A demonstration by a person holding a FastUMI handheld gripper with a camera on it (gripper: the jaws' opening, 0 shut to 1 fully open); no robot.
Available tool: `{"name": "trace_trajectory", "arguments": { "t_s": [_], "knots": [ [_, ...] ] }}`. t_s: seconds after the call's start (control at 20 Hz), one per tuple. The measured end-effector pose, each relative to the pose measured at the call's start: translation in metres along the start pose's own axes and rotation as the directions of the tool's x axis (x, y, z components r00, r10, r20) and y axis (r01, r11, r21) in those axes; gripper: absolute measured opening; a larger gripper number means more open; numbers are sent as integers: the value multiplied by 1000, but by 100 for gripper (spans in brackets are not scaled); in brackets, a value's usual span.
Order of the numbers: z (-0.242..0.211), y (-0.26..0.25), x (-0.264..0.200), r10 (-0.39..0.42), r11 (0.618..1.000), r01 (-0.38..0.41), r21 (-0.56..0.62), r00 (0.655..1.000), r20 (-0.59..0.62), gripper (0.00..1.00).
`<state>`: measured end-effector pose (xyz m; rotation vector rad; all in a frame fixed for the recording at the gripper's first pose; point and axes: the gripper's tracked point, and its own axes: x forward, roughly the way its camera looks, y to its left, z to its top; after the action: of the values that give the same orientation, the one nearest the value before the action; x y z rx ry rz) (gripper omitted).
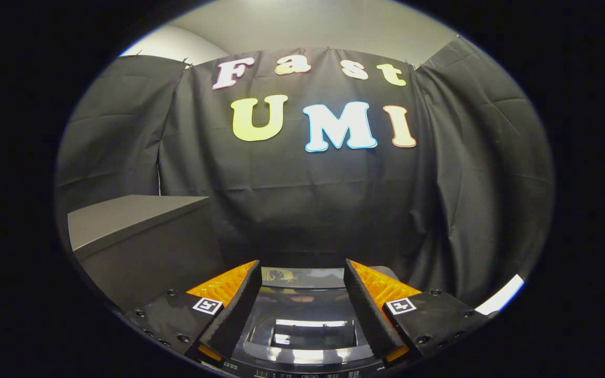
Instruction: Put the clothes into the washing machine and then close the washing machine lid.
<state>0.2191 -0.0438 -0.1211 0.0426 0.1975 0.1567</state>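
Note:
The washing machine's top (302,315) lies below and between my fingers, its glossy dark lid (308,333) lying flat and reflecting the ceiling lights. A control strip with small markings runs along the machine's near edge (302,373). My gripper (302,273) hovers above the machine with its fingers spread wide apart and nothing between them. I see no clothes from here.
A grey box-like cabinet (134,220) stands to the left of the machine, its flat top higher than the lid. Black cloth (334,199) walls the booth behind and on both sides. A pale strip (499,295) shows low on the right.

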Motion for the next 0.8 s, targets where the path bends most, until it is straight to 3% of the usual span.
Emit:
{"name": "trace_trajectory", "arguments": {
  "t_s": [0.35,0.8],
  "knots": [
    [3,0,-22,10,1000,-11,4,1000,15,97],
    [65,9,-121,22,1000,-22,-3,990,140,97]
  ]
}}
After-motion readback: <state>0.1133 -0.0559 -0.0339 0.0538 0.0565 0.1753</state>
